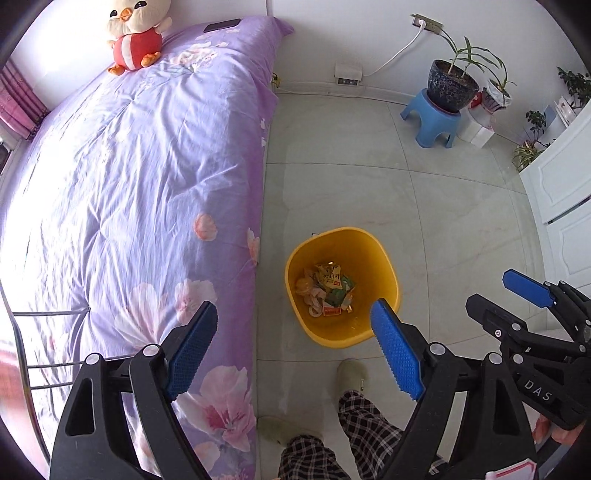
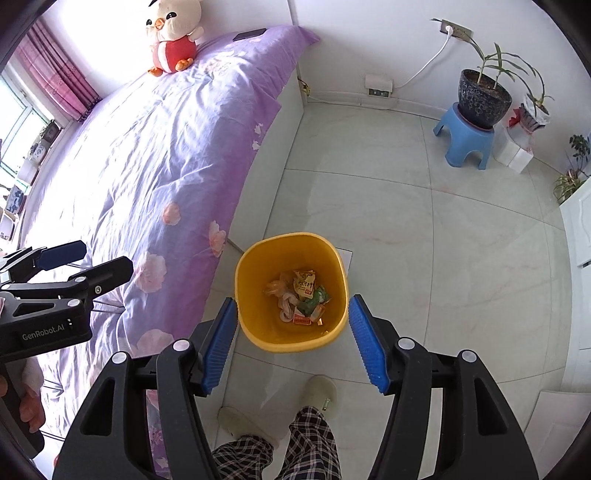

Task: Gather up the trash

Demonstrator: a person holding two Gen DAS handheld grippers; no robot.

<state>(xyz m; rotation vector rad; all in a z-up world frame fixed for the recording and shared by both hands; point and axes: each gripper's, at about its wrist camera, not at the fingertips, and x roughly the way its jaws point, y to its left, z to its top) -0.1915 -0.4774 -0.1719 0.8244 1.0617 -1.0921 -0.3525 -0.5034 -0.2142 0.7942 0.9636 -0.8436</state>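
A yellow waste bin (image 1: 341,334) (image 2: 258,325) stands on the tiled floor beside the bed. Several crumpled snack wrappers (image 1: 327,286) (image 2: 301,295) lie at its bottom. My left gripper (image 1: 294,305) hangs high above the bin's left side, jaws wide open and empty; it also shows at the left edge of the right wrist view (image 2: 107,254). My right gripper (image 2: 293,300) points down over the bin, open with nothing between its blue pads (image 2: 365,343). It appears as well in the left wrist view, at the right (image 1: 493,288).
A bed with a purple floral quilt (image 1: 147,184) fills the left, with a plush chick (image 1: 135,37) and a dark phone (image 2: 249,35) on it. A blue stool (image 2: 467,142) carries a potted plant. White cabinet (image 1: 561,192) at right. The person's checked trouser legs and slippers (image 2: 321,393) stand below the bin.
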